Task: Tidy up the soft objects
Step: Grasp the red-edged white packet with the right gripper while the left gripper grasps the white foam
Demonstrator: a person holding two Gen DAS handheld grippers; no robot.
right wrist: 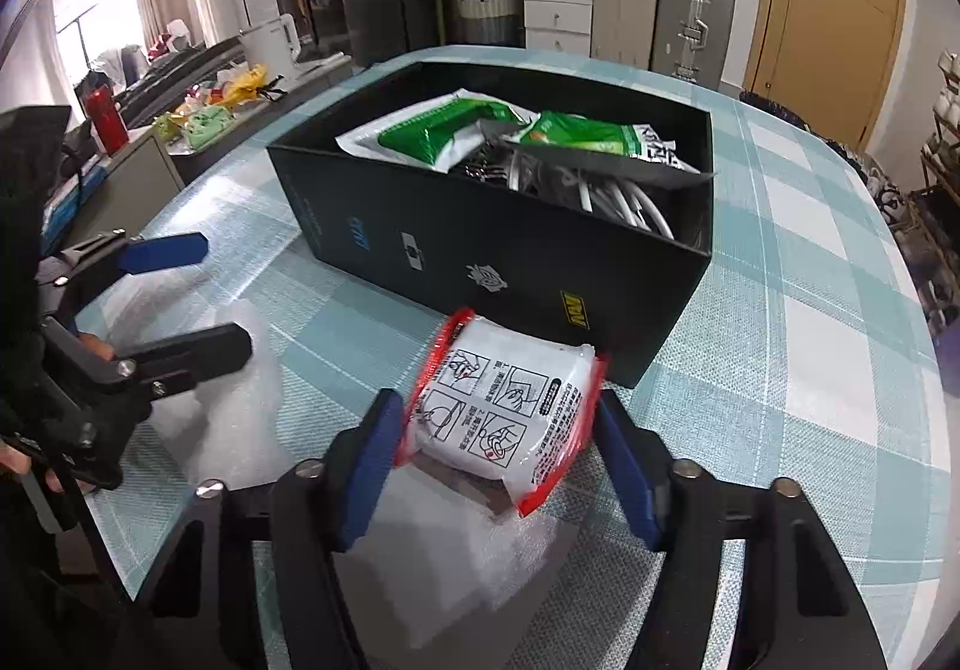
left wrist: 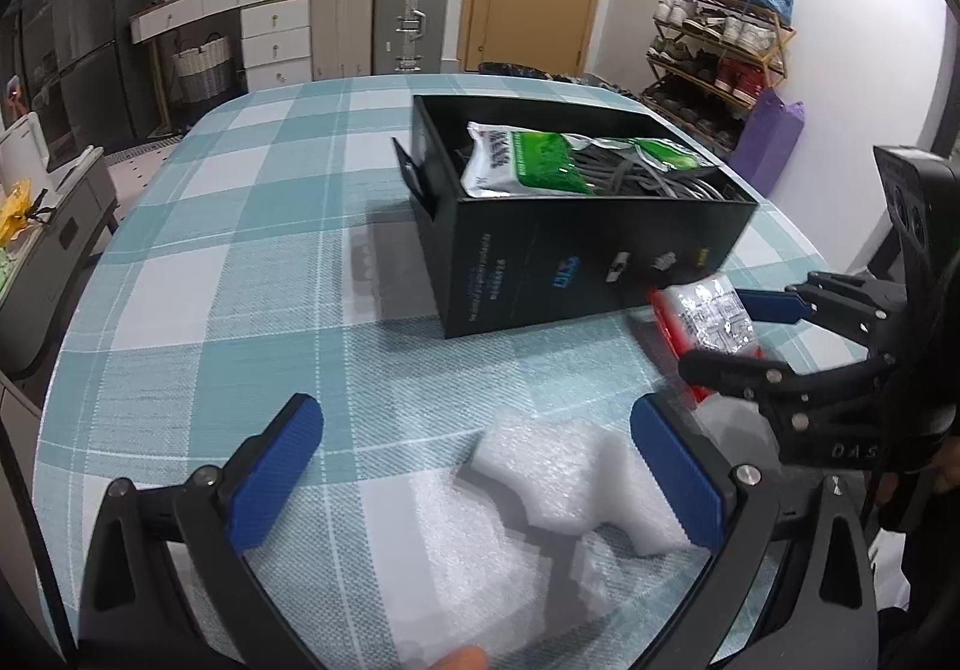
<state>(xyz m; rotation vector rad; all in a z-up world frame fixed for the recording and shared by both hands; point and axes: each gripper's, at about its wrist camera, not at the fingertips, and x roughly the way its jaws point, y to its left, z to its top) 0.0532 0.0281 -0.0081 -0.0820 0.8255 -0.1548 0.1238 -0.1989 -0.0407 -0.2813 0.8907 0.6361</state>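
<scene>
Two green-white soft packs [right wrist: 462, 133] already in black box [right wrist: 480, 250]. Right hand-held gripper [right wrist: 498, 448] clamps red-edged pack [right wrist: 504, 412] just before box. Left hand-held gripper [left wrist: 474, 478] spread wide over white foam piece [left wrist: 564, 484], still on worktop [left wrist: 240, 280].

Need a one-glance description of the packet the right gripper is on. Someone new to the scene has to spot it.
Start at the black box on the checked tablecloth. Against its near wall, between the right gripper jaws, sits a white packet. Unlike the green packets inside the box, it has red edges and printed instruction diagrams.
</scene>
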